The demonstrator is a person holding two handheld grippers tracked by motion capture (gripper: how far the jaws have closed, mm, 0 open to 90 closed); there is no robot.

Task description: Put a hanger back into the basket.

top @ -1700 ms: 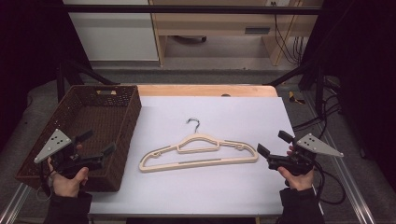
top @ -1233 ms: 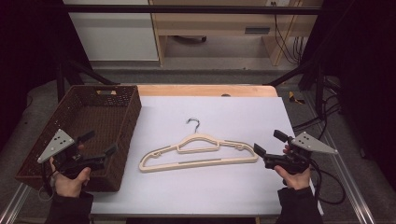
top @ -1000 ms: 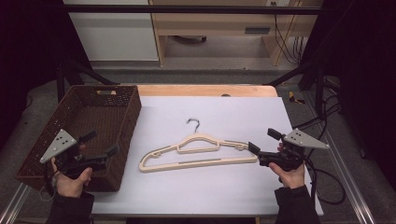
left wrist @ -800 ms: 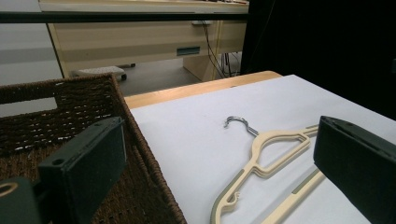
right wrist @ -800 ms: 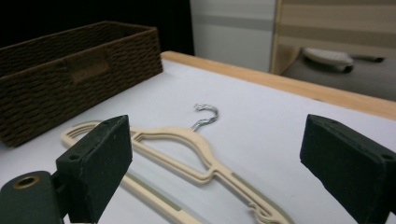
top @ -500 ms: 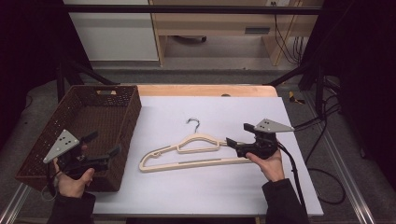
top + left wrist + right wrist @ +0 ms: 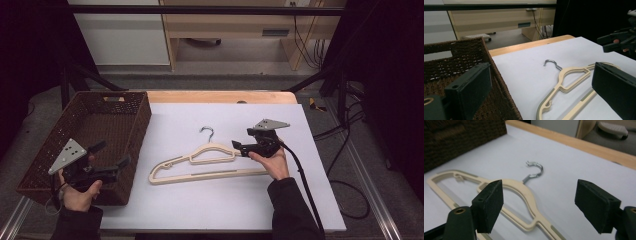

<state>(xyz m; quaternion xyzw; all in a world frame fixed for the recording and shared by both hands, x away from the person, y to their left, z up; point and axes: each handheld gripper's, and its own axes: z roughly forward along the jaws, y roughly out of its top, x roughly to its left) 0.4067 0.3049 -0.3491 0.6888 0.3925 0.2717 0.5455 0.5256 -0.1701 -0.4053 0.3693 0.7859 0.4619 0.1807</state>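
Note:
A cream plastic hanger (image 7: 210,162) with a metal hook (image 7: 207,131) lies flat on the white tabletop, hook towards the back. My right gripper (image 7: 236,147) hovers at the hanger's right shoulder, pointing left. Its jaws have just been closing a little but still stand open. In the right gripper view the hanger (image 7: 530,197) lies on the table between and below the pads (image 7: 489,203), untouched. My left gripper (image 7: 111,156) is held open over the near right corner of the brown wicker basket (image 7: 120,107). From the left gripper view the hanger (image 7: 571,75) lies ahead, beyond its open jaws.
The basket (image 7: 456,57) takes up the table's left side. A strip of bare wood (image 7: 220,96) runs along the table's back edge. Black cables (image 7: 345,130) hang off the right side, and the right gripper's cable (image 7: 305,185) trails over the near right of the table.
My right gripper has moved left from the table's right edge to the hanger's right shoulder. The left gripper and the hanger have stayed where they were.

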